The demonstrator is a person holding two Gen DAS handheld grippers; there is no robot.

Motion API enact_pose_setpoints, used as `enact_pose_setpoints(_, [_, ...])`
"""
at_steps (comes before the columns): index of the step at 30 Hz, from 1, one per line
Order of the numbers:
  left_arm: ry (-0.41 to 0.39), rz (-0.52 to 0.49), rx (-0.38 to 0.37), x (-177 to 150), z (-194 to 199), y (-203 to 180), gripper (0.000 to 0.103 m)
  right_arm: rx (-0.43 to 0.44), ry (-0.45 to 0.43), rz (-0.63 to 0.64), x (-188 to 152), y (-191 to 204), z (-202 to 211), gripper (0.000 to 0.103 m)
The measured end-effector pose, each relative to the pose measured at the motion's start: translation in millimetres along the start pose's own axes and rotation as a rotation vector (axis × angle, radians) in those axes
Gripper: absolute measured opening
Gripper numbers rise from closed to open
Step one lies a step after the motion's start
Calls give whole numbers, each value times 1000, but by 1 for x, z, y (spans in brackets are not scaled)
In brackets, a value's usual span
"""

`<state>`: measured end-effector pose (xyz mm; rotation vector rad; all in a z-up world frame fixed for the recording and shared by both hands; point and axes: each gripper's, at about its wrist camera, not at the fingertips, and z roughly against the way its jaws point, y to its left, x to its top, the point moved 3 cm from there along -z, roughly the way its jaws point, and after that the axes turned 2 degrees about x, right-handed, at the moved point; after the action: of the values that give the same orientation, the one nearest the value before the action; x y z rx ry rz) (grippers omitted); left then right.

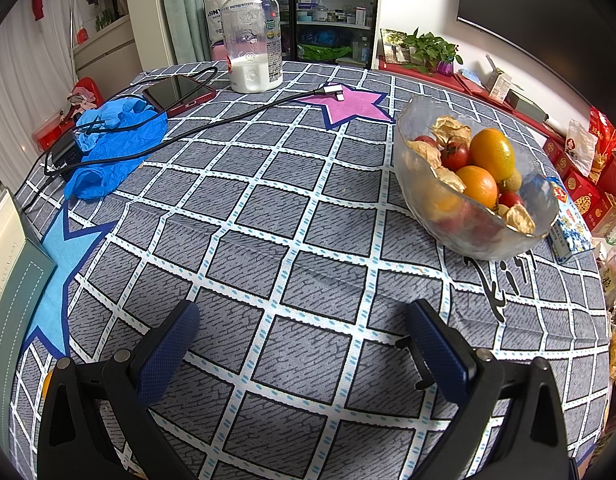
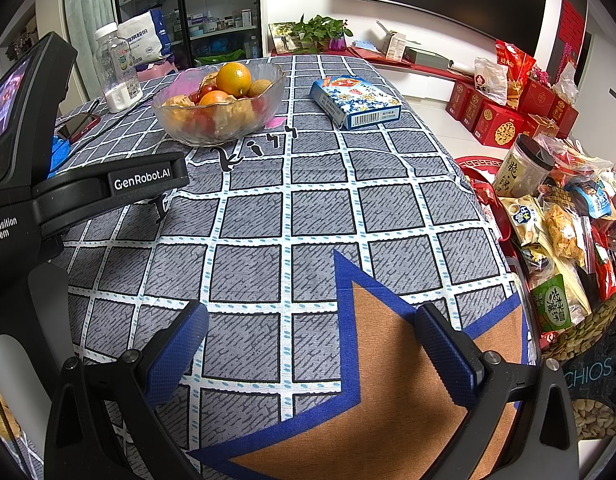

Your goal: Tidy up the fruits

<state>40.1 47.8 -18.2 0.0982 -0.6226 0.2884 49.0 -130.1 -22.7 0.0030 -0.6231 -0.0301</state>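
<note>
A glass bowl (image 1: 420, 196) stands at the right of the table in the left wrist view, and far left of centre in the right wrist view (image 2: 268, 92). It holds oranges (image 1: 492, 152), small red tomatoes (image 1: 455, 155), a longan and papery husked fruits (image 1: 452, 130). My left gripper (image 1: 302, 312) is open and empty above the grey checked cloth, well short of the bowl. My right gripper (image 2: 312, 314) is open and empty near the table's front edge, over an orange star. The left gripper's body (image 2: 108, 184) shows at the left of the right wrist view.
A milk bottle (image 1: 252, 32), a phone (image 1: 178, 94), a cable (image 1: 228, 116) and blue gloves (image 1: 112, 148) lie at the far left. A blue box (image 2: 354, 100) lies right of the bowl. Snack packets (image 2: 560, 232) and red boxes (image 2: 504, 120) crowd beyond the table's right edge.
</note>
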Motion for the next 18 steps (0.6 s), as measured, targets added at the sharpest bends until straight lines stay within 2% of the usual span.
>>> enact_pose_setpoints(18, [0,0,0,0,0,1,103,0,0,0,0,2,1,103])
